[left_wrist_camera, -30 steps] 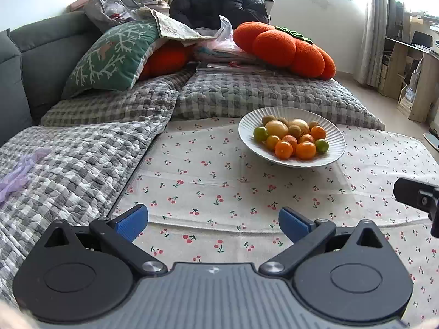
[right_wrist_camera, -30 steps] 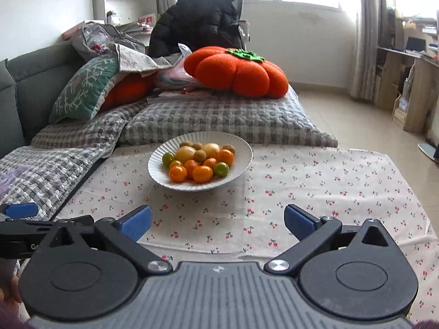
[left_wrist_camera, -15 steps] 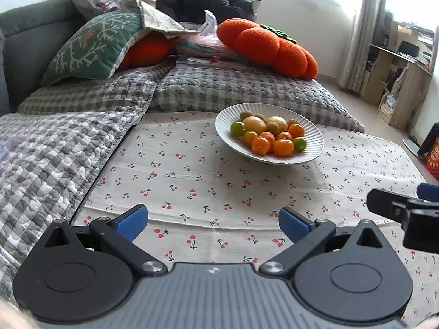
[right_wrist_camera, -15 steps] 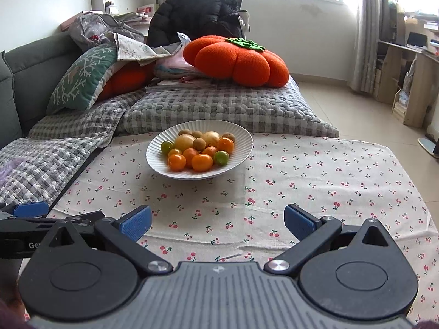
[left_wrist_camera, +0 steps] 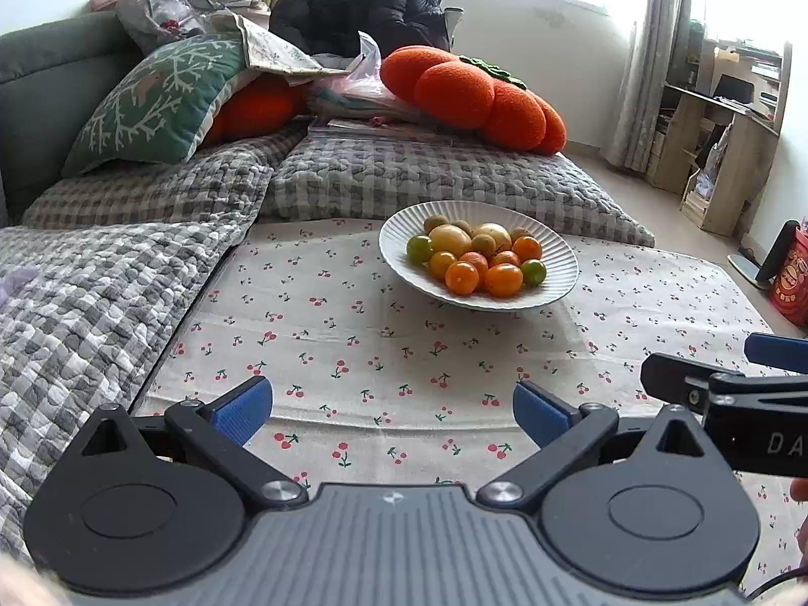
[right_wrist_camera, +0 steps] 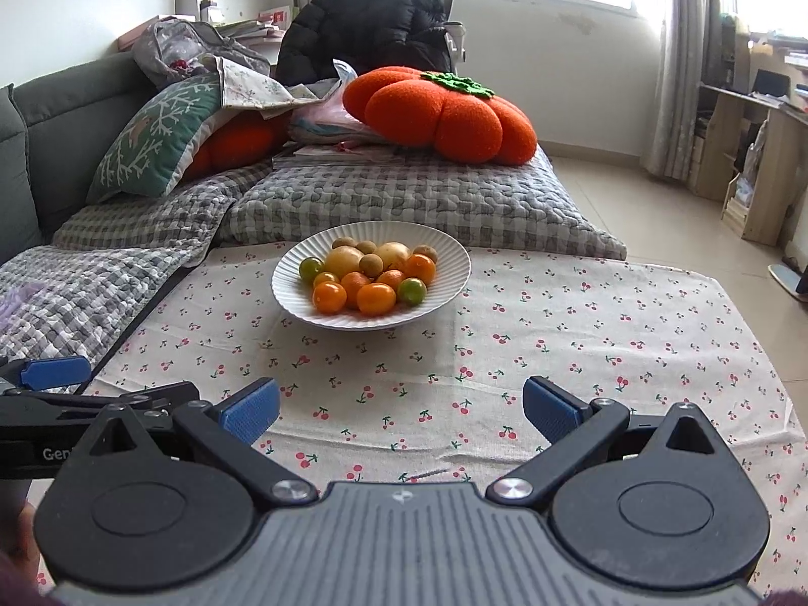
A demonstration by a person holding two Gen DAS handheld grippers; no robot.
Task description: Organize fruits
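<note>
Both grippers hovered over the near edge of the tabletop [right_wrist_camera: 581,313], which was covered by a cherry-print cloth [left_wrist_camera: 353,333]. The left gripper [left_wrist_camera: 393,406] had its blue-padded fingers [left_wrist_camera: 241,408] spread wide with nothing between them, and the right gripper [right_wrist_camera: 400,406] likewise held its fingers [right_wrist_camera: 251,410] wide apart and empty. In the left wrist view the right gripper showed side-on at the right edge; in the right wrist view the left one showed at the lower left.

A white ribbed plate [right_wrist_camera: 444,272] stood on the cloth toward the far edge of the tabletop, well apart from both grippers. It held a heap of small fruits [right_wrist_camera: 371,278]: orange ones [right_wrist_camera: 376,299] at the front, two green ones [right_wrist_camera: 411,291] at the left and right sides, a yellow one [right_wrist_camera: 343,260] in the middle, and small brown ones [right_wrist_camera: 345,242] at the back. All fruits lay inside the plate.

Beyond the far edge lay a grey checked quilt [left_wrist_camera: 429,182] on a sofa [left_wrist_camera: 40,91], with a green leaf-patterned cushion [left_wrist_camera: 161,96], an orange pumpkin-shaped cushion [right_wrist_camera: 444,111] and a black jacket [right_wrist_camera: 373,20] behind.
</note>
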